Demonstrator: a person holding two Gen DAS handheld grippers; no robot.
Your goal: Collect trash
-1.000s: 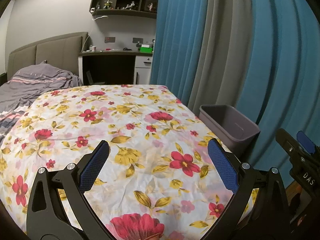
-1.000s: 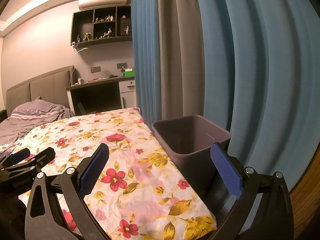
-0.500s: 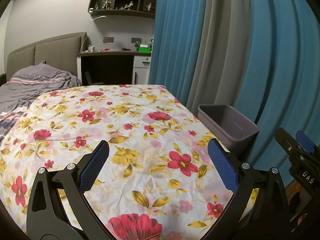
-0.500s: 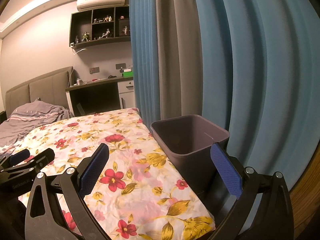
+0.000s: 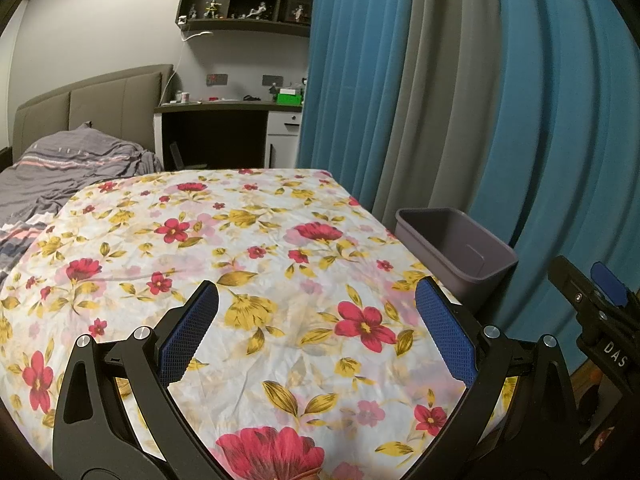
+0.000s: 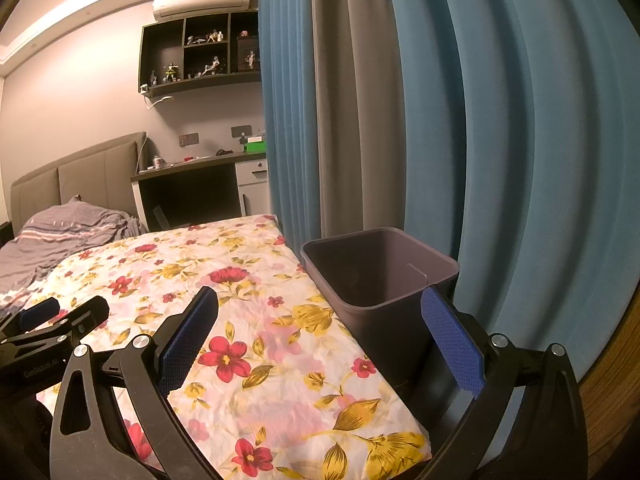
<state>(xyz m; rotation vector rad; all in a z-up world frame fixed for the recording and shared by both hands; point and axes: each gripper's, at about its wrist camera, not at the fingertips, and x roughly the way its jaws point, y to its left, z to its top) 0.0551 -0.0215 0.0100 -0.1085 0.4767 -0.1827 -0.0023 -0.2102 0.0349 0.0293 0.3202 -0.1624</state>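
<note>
I have both claws hovering over the flowered bed cover with nothing in either. My left claw stands spread wide, its blue pads far apart, with only printed cloth showing between them. My right claw is spread just as wide, and its right-hand pad overlaps the near corner of the grey bin in the picture.

The bin is the one task thing I can place. In the right wrist view it sits right of centre, just beside the bed's edge and against the blue curtain. In the left wrist view it lies at middle right, further off. So I judge the right claw the nearer one for any drop. Its mouth faces up; the inside is dark, and I cannot tell whether anything lies in it.

I see no trash on the cover in either view. The grey blanket heaped at the left edge could hide some. My next move, I think, turns on finding a piece first, most likely away to the left.
</note>
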